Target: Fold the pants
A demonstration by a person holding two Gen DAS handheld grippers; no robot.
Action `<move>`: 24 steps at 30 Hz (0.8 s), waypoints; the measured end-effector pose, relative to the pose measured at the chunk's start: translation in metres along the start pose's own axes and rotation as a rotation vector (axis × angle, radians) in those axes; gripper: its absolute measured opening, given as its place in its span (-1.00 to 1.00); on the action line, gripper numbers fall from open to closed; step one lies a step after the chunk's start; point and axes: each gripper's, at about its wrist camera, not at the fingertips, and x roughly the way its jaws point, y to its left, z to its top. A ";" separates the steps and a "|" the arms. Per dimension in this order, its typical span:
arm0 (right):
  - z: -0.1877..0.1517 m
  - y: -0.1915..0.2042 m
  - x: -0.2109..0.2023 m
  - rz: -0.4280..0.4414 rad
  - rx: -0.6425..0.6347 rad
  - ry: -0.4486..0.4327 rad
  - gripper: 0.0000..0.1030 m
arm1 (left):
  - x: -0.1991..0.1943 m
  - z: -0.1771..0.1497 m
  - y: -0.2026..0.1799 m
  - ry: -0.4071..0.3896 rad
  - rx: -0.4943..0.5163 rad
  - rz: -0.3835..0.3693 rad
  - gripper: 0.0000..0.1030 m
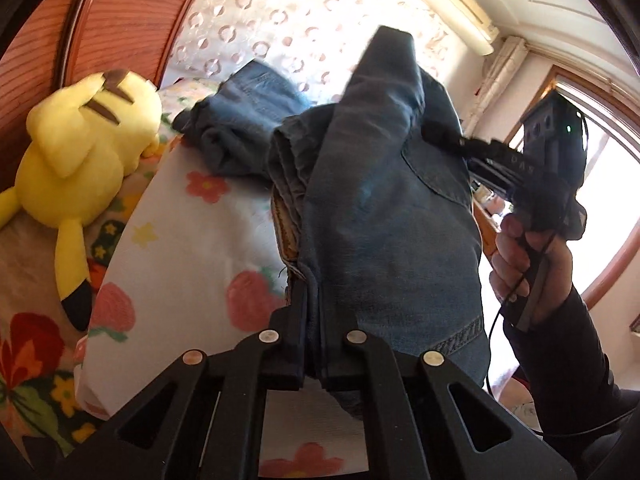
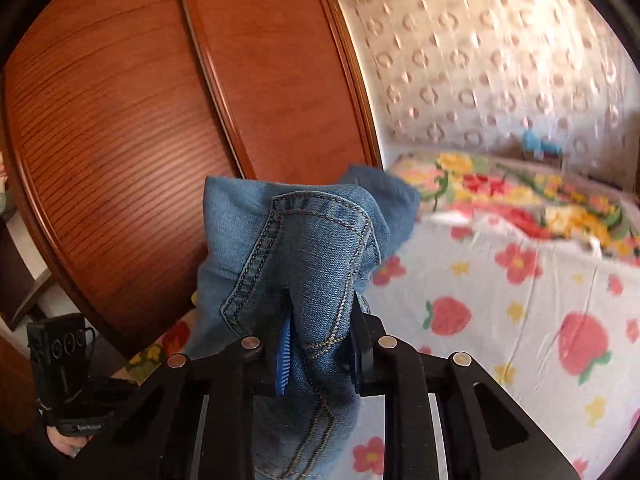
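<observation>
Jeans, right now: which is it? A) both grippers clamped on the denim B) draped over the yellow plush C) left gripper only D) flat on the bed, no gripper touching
A: in the left wrist view the left gripper has its jaws closed on a bunched fold of the jeans, and in the right wrist view the right gripper pinches a seamed denim edge, most of the fabric lifted off the bed sheet.

The left gripper (image 1: 314, 312) points forward and up, its two black fingers pinched together on a fold of the jeans (image 1: 384, 208). The right gripper (image 2: 320, 320) is likewise clamped on denim, fingers nearly closed. At three o'clock from the left one, the right hand (image 1: 524, 264) wraps its handle, dark-sleeved forearm below.
</observation>
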 end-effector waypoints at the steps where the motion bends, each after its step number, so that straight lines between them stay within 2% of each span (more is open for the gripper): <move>1: 0.002 0.003 -0.005 -0.002 -0.013 -0.013 -0.55 | -0.003 0.003 -0.003 -0.013 0.005 -0.005 -0.90; 5: 0.019 0.006 -0.022 -0.001 -0.039 -0.064 -0.56 | -0.013 0.021 -0.013 -0.059 0.041 -0.011 -0.90; 10: 0.044 0.008 -0.015 -0.010 -0.078 -0.102 -0.56 | -0.016 0.053 -0.010 -0.108 0.083 0.016 -0.90; 16: 0.073 0.000 0.021 -0.024 -0.081 -0.114 -0.55 | -0.002 0.105 0.015 -0.122 0.114 0.063 -0.90; 24: 0.089 -0.037 0.086 -0.049 -0.020 -0.111 -0.55 | 0.032 0.168 0.042 -0.118 0.166 0.105 -0.91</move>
